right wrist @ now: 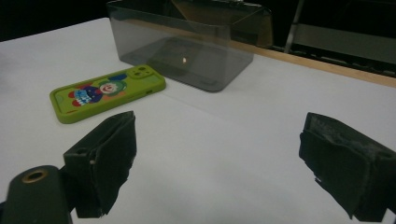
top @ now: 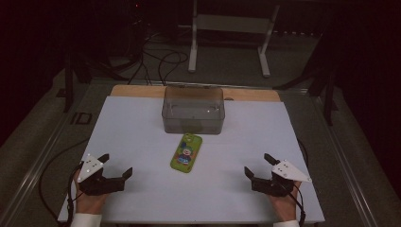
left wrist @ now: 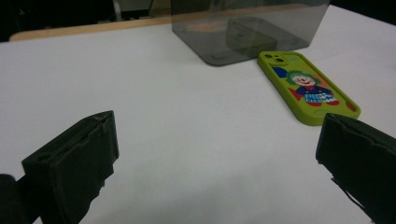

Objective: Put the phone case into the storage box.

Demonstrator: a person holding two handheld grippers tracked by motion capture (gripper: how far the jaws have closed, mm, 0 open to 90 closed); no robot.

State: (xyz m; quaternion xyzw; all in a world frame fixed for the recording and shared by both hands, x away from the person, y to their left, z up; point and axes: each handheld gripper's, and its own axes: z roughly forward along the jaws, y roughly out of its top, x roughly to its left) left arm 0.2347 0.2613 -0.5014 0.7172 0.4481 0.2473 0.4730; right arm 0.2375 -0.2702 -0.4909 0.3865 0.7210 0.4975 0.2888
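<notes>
On the white-topped desk (top: 142,142), a smoky transparent plastic box (top: 193,110) stands just behind a lime-green phone case printed with a clown (top: 186,152). The left tool (top: 116,166) and right tool (top: 256,166), well apart from it, have jaws spread wide, holding nothing. No legible writing.

Green phone case (top: 186,152) lies flat before the smoky box (top: 193,109).

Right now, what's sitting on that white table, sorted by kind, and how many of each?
Green phone case with a clown picture: 1
Smoky see-through plastic box: 1
Hand-held grippers, both open: 2, the left gripper and the right gripper
Total: 4 things over the white table
</notes>
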